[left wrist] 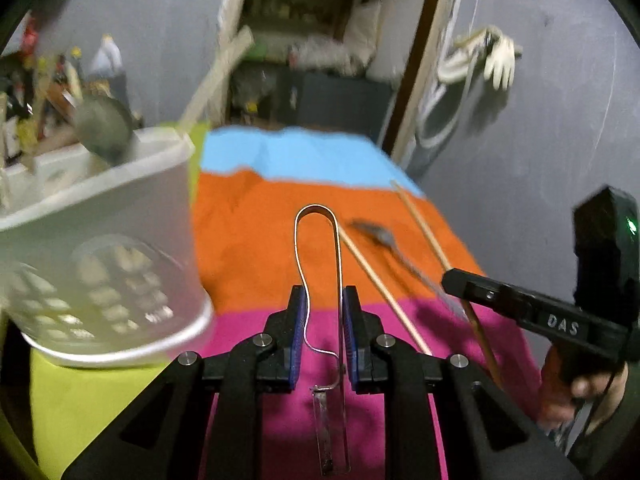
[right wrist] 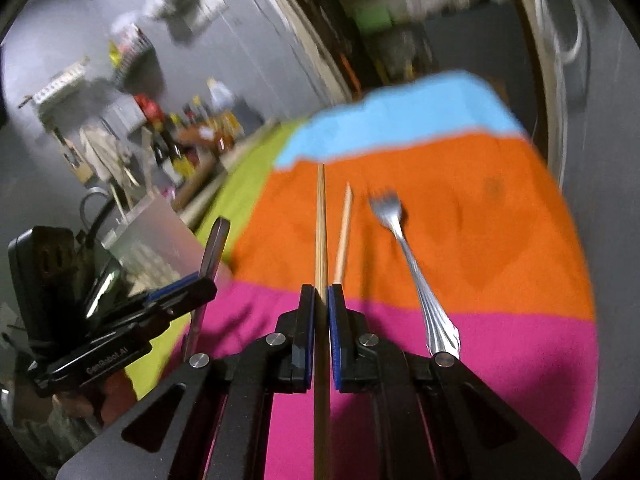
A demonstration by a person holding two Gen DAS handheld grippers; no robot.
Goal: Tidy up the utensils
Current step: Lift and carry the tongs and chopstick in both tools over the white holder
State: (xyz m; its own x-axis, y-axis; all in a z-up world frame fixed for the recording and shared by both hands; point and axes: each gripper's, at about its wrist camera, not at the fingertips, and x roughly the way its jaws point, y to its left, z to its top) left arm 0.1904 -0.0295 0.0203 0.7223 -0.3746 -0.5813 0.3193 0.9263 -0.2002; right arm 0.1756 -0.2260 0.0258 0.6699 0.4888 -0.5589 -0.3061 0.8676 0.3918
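Looming at the left edge of the left wrist view, the white plastic utensil holder (left wrist: 108, 232) stands on the striped cloth (left wrist: 256, 208), up and to the left of the left gripper (left wrist: 322, 322), which is clamped on a pair of metal tongs (left wrist: 320, 216); their long axis runs straight ahead along the fingers, looped end forward. Judged from that view, the holder's open rim sits nearer this hand than the other, so the tongs would have to swing left and upward in the frame to reach it. Across the cloth, the right gripper (right wrist: 320, 312) is pinched tight on a wooden chopstick (right wrist: 320, 224), likewise pointing straight ahead, with the holder (right wrist: 154, 232) only partly visible at mid-left of its view. A second chopstick (right wrist: 344, 236) and a fork (right wrist: 404, 248) lie on the orange band, just right of the held stick, both running roughly parallel to it.
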